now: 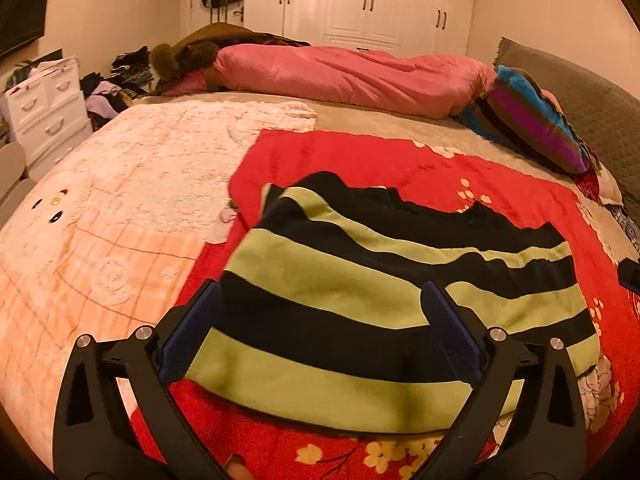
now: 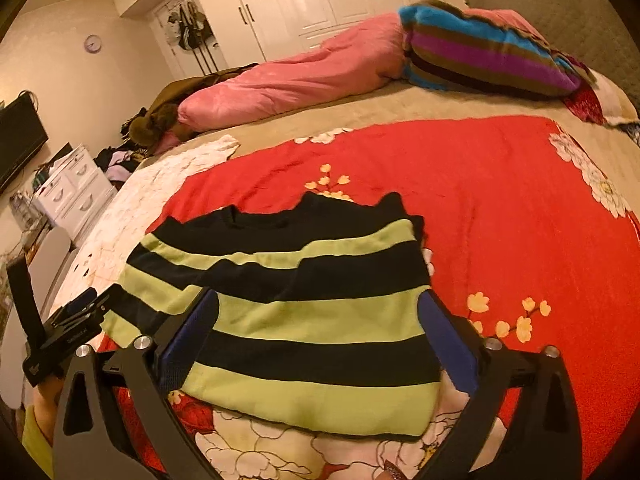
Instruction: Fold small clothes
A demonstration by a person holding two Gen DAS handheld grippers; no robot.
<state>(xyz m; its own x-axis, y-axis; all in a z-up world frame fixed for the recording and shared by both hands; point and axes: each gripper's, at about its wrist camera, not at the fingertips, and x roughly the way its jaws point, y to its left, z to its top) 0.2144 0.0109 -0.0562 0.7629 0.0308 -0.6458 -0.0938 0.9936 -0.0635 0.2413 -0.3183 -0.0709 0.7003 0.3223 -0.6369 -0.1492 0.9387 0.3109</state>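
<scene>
**Striped top laid out, both hand-held grippers empty**

The top lies partly folded on the red blanket of the bed. Your left hand-held gripper and right hand-held gripper hover wide open, holding nothing. Next, you likely pinch the near hem and fold it toward the collar.

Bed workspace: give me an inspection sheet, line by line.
Surface: red floral blanket spread over the bed, peach blanket beside it.
Job's things: striped sweater, green and black, lying flat on the red blanket.
Clutter: pink duvet, striped pillow, clothes pile.
Grippers: left gripper and right gripper both open, empty, over the sweater's near hem.
Cables: nothing seen.
Surroundings: white wardrobe, white drawers, wall clock.
</scene>
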